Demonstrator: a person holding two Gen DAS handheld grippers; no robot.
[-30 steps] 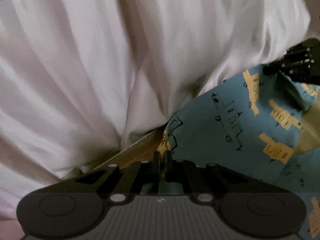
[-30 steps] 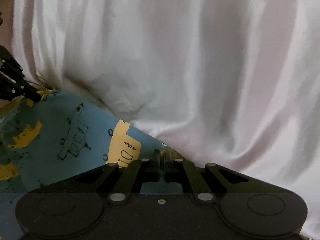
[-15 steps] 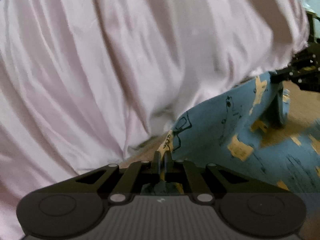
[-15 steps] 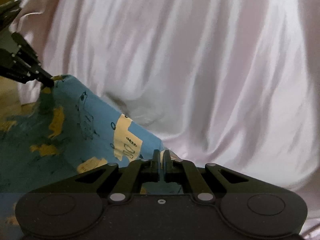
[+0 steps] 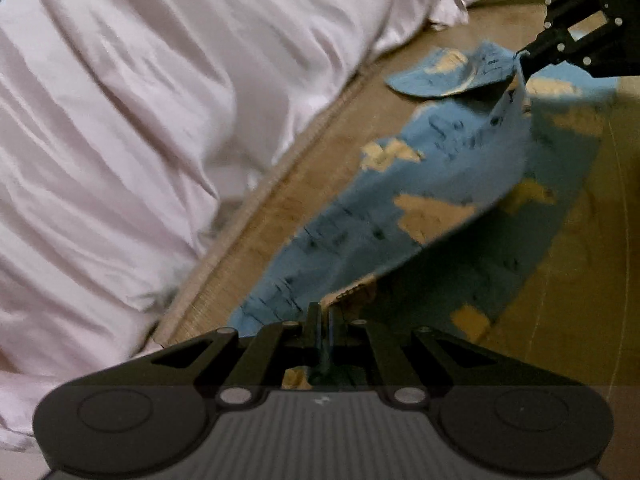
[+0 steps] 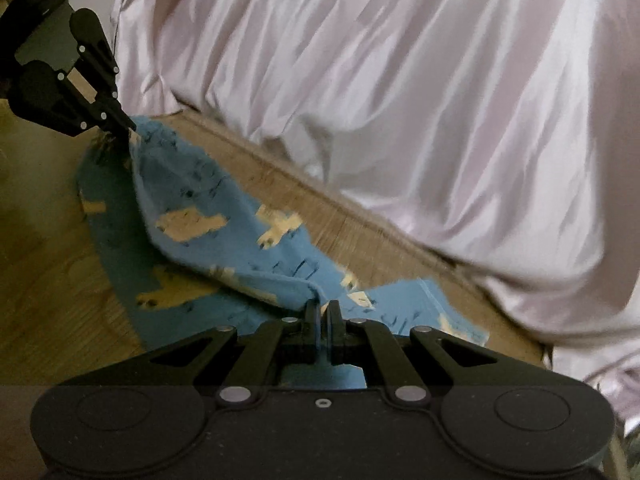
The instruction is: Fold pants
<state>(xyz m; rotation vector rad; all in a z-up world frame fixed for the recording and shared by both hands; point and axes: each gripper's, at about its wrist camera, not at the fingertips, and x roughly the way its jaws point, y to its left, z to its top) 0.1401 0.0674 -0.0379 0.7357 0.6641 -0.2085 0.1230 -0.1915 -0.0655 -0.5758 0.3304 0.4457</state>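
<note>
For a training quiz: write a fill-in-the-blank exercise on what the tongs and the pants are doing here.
1. The left tongs are shut on the ____ pants.
2. The right tongs are ____ on the same pants.
3. The pants lie partly on a ____ floor.
4. Beside them hangs a pale ____ sheet.

Missing: blue; shut; wooden; pink

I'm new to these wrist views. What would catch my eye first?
The blue pants with yellow patches, stretched above the wooden floor between the left gripper and right gripper, both pinching cloth. Behind them hangs a wide, creased pale pink sheet.
</note>
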